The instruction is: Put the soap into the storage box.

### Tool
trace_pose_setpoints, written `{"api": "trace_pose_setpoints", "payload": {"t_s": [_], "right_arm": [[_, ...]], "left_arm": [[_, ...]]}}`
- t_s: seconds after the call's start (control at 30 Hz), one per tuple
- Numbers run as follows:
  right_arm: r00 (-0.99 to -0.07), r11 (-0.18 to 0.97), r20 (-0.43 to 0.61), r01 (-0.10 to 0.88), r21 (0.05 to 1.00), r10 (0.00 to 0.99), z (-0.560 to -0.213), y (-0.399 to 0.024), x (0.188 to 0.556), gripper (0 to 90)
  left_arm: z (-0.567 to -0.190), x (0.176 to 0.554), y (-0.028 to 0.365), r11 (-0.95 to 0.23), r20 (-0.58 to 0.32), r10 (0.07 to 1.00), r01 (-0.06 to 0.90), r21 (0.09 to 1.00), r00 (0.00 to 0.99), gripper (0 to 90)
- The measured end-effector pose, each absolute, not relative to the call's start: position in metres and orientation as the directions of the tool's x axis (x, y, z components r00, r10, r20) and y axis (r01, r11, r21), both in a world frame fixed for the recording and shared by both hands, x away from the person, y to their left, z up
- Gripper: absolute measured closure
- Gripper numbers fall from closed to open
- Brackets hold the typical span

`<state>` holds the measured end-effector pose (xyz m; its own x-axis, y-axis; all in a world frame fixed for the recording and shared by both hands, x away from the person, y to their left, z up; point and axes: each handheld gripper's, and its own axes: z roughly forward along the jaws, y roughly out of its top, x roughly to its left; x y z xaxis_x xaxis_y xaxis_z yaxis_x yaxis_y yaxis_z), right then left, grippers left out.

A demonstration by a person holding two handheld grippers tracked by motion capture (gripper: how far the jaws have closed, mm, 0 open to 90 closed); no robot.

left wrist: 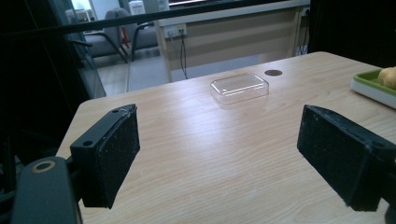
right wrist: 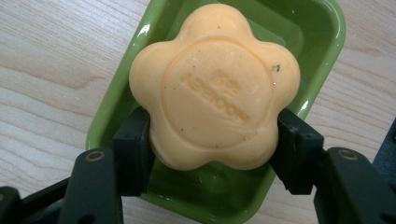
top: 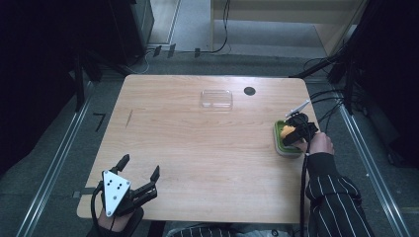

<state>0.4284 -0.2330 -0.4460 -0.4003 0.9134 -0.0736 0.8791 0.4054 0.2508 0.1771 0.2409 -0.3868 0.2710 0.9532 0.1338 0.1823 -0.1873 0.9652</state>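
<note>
Black jaws rise from the bottom of the right gripper view, and the right gripper (right wrist: 212, 140) has them clamped on the flower-shaped soap (right wrist: 215, 84), one pad on each flank of its lower lobes. It sits in the centre of that frame over the green soap dish (right wrist: 322, 51); whether it rests on the dish floor or hangs just above I cannot tell. In the high view the dish (top: 280, 140) lies at the right edge of the table (top: 197, 143). I judge the bar light, stiff and waxy, likely to slide if wet, and soft enough to dent under a hard squeeze. Grip across opposite notches between lobes seems safest. At the lower left, the left gripper (top: 141, 170) has its jaws wide apart, holding nothing, with the clear lid (left wrist: 239, 87) well beyond them.
</note>
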Motion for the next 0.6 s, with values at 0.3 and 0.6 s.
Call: {"api": "trace_pose_setpoints", "payload": {"t_s": [0.3, 0.6], "right_arm": [[-0.398, 0.403, -0.073, 0.879, 0.254, 0.915, -0.4471, -0.2329, 0.4288, 39.7], [-0.395, 0.4, -0.072, 0.882, 0.249, 0.916, -0.4492, -0.2334, 0.4296, 39.6]], "left_arm": [[-0.3868, 0.177, 0.2407, -0.187, 0.134, 0.953, 0.182, 0.965, 0.271, 13.6], [-0.3868, 0.1771, 0.2412, -0.186, 0.133, 0.954, 0.182, 0.966, 0.27, 13.6]]}}
